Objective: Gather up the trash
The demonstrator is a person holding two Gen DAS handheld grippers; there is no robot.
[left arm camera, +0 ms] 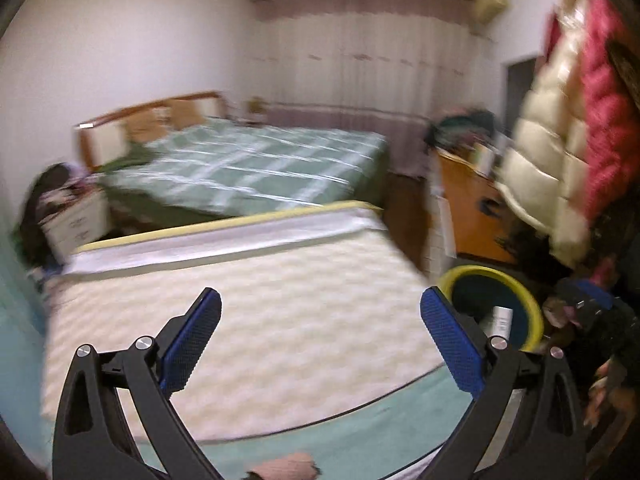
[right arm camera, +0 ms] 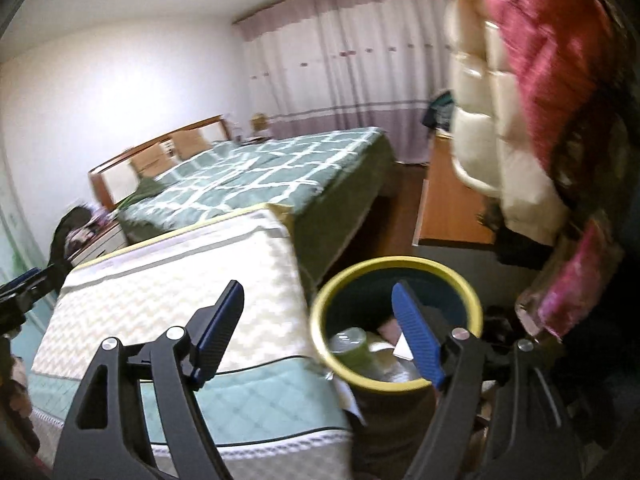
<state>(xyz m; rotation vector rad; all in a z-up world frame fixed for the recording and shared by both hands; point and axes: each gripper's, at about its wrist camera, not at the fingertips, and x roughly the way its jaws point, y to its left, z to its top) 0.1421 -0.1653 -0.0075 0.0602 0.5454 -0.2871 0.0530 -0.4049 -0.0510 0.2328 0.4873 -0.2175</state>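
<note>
A trash bin with a yellow rim (right arm camera: 320,312) stands on the floor against the corner of a cream zigzag mattress (right arm camera: 180,280). Inside it lie a green cup (right arm camera: 352,346) and some paper scraps (right arm camera: 402,350). My right gripper (right arm camera: 319,286) hovers open above the bin's near edge, with nothing between its fingers. My left gripper (left arm camera: 320,296) stands wide open and empty over the mattress (left arm camera: 260,300). In the blurred left wrist view the bin (left arm camera: 472,270) is to the right of it. A pinkish crumpled thing (left arm camera: 288,466) lies at that view's bottom edge; what it is I cannot tell.
Behind the mattress is a bed with a green plaid cover (left arm camera: 260,160) and a wooden headboard (right arm camera: 160,148). An orange wooden cabinet (right arm camera: 448,208) stands beyond the bin. Cream and pink puffy jackets (right arm camera: 520,100) hang close on the right. A cluttered nightstand (left arm camera: 76,220) sits far left.
</note>
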